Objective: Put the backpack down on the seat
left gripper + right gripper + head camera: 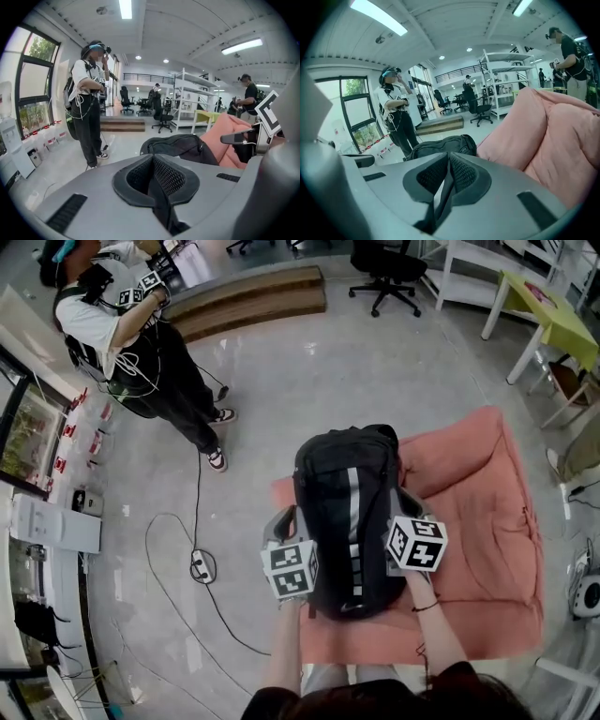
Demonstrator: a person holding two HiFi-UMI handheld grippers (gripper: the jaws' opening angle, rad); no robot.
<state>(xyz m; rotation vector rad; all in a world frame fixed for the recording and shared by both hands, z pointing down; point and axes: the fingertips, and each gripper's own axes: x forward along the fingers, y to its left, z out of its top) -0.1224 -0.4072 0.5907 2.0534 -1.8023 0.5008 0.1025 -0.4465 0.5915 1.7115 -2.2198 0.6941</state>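
Left gripper (284, 517) and right gripper (402, 499) flank the near end of a black backpack (347, 512). It lies flat on a pink cushioned seat (483, 521), which sits on a glossy grey floor (281, 362). Both grippers' jaws are pressed together against the backpack's sides. Bare cushion lies to the right. A standing person (131, 334) and a cable (198, 512) are on the left.

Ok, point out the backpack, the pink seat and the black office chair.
backpack (328, 493), head view, on its black front panel, left of the grey stripe.
pink seat (483, 521), head view, on bare cushion right of the backpack.
office chair (382, 263), head view, on its black upper part, above the wheeled base.
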